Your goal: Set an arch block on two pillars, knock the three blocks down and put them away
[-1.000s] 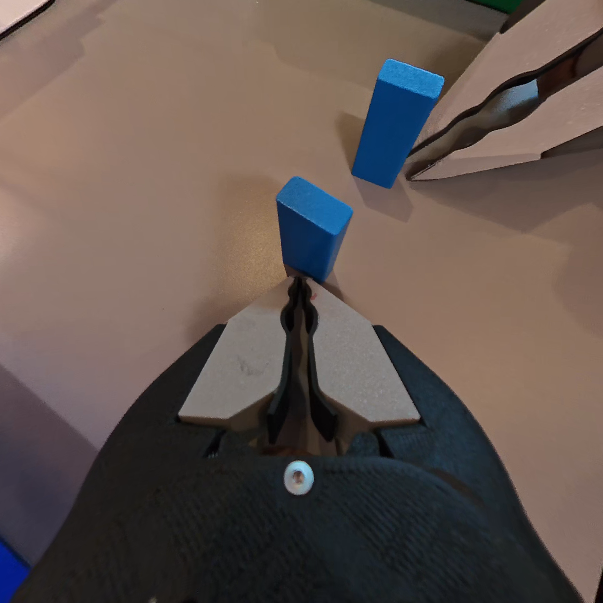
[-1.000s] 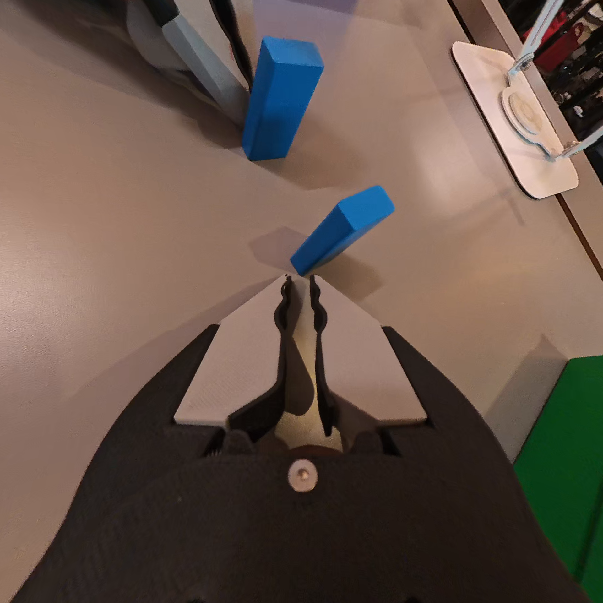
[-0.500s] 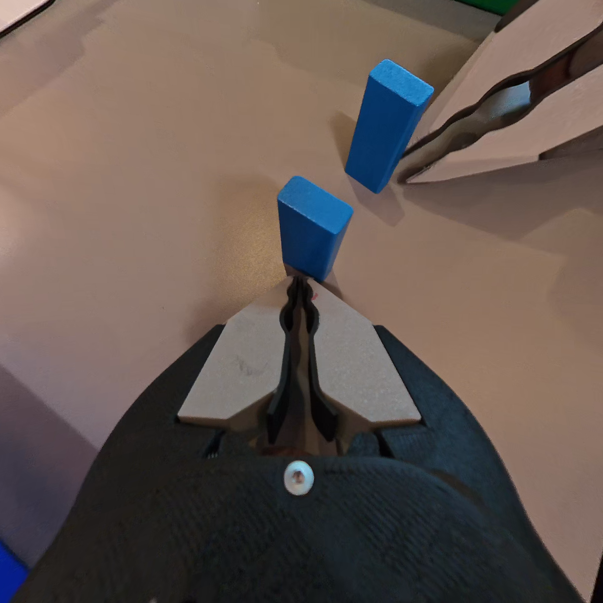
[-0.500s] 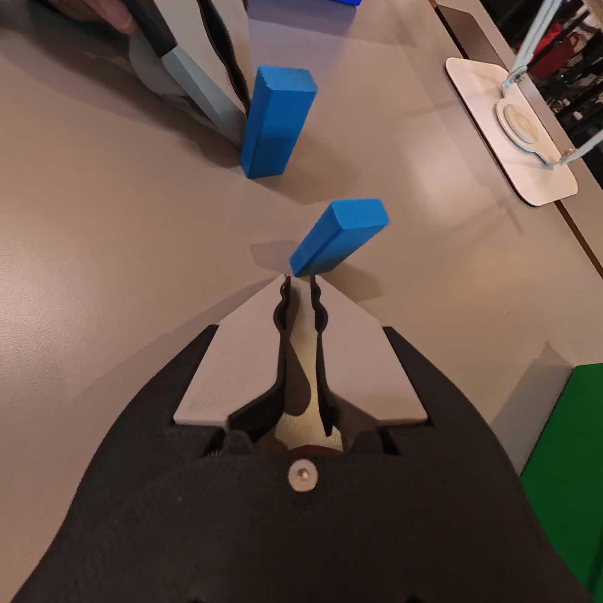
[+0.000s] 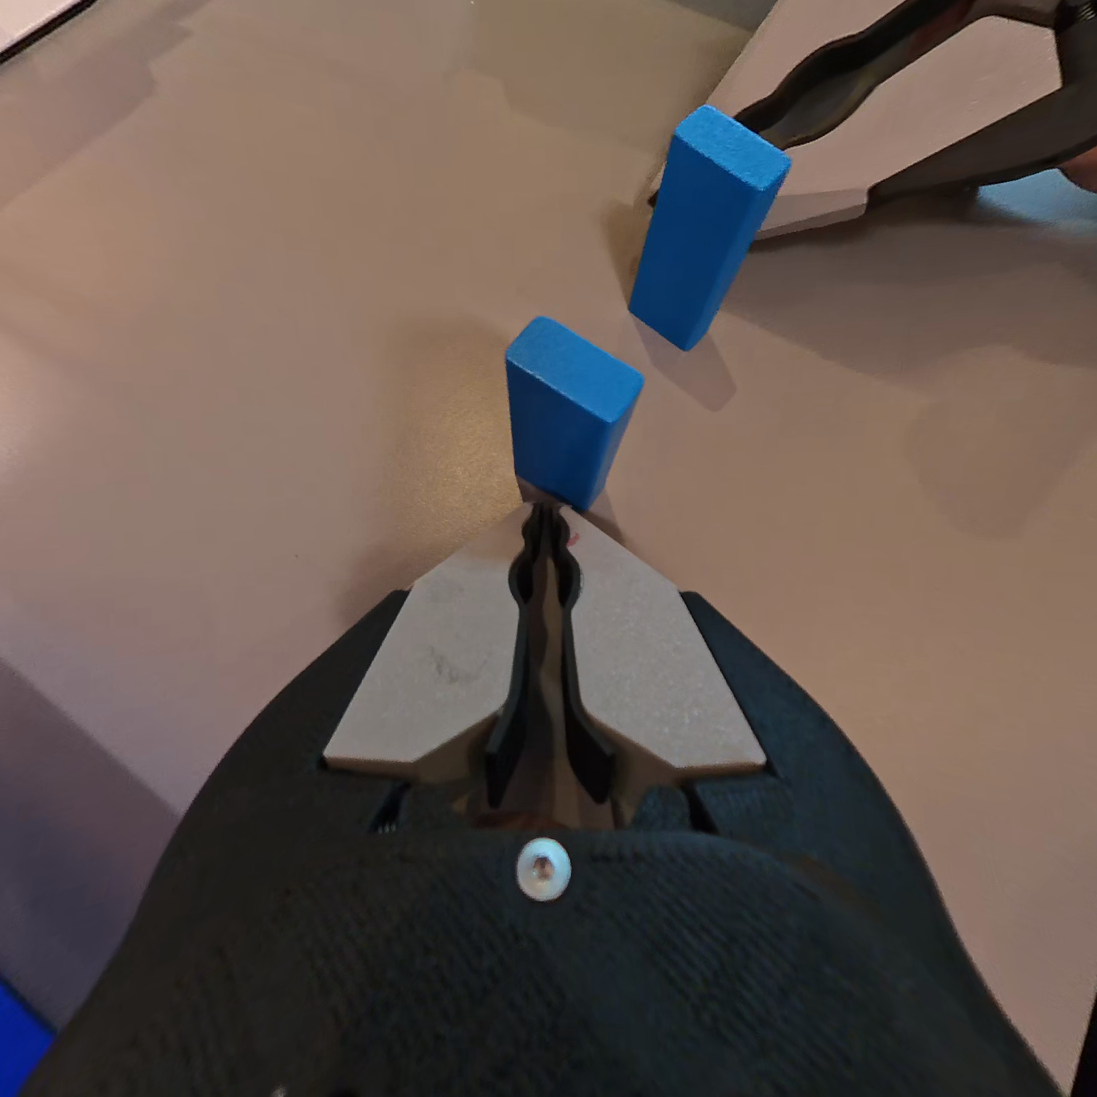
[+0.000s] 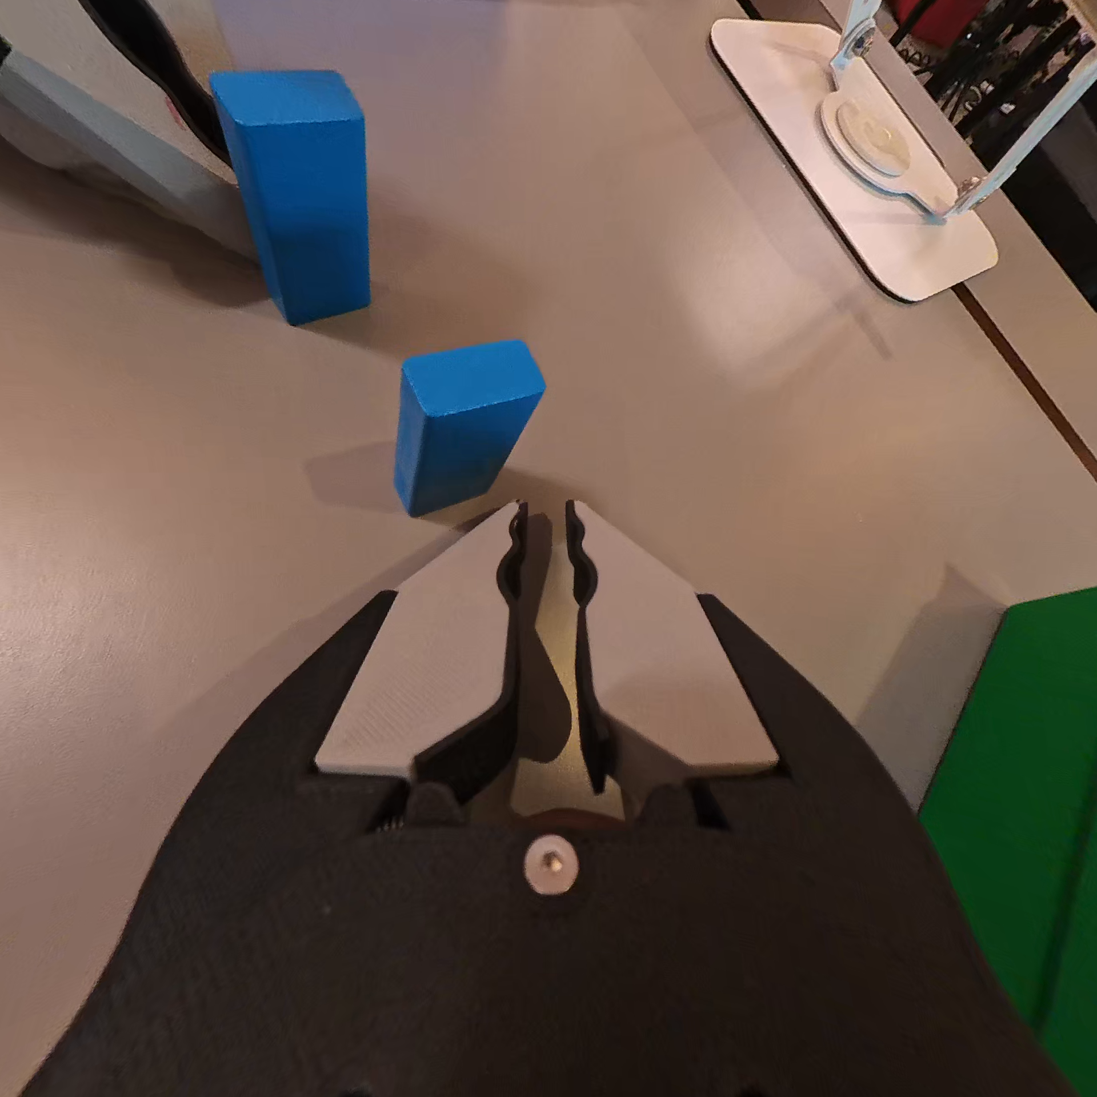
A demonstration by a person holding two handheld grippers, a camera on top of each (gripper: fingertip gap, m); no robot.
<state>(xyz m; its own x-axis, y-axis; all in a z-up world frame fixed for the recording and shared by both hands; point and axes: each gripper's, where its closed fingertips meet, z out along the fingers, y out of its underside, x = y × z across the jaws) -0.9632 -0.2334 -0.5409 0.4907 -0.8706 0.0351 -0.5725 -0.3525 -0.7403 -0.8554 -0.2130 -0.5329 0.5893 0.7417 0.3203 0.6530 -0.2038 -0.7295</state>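
Blue pillar blocks (image 6: pixel 463 427) (image 6: pixel 297 190) stood upright near each other on the tan bench (image 6: pixel 682 386), left tool (image 5: pixel 543 507) clenched on nothing beside one, right tool (image 6: pixel 543 504) slightly parted, bare, green box (image 6: pixel 1021 771) seen nearby

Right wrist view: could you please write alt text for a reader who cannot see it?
Two blue blocks stand upright on a tan table, one just ahead and left of the right gripper, whose slightly parted fingers hold nothing. The farther block touches the left gripper; a green box sits at right.

Two pillar blocks upright on table (image 6: pixel 653 297), near block (image 6: pixel 463 427) before far block (image 6: pixel 297 190), stand base (image 6: pixel 843 160) far right.
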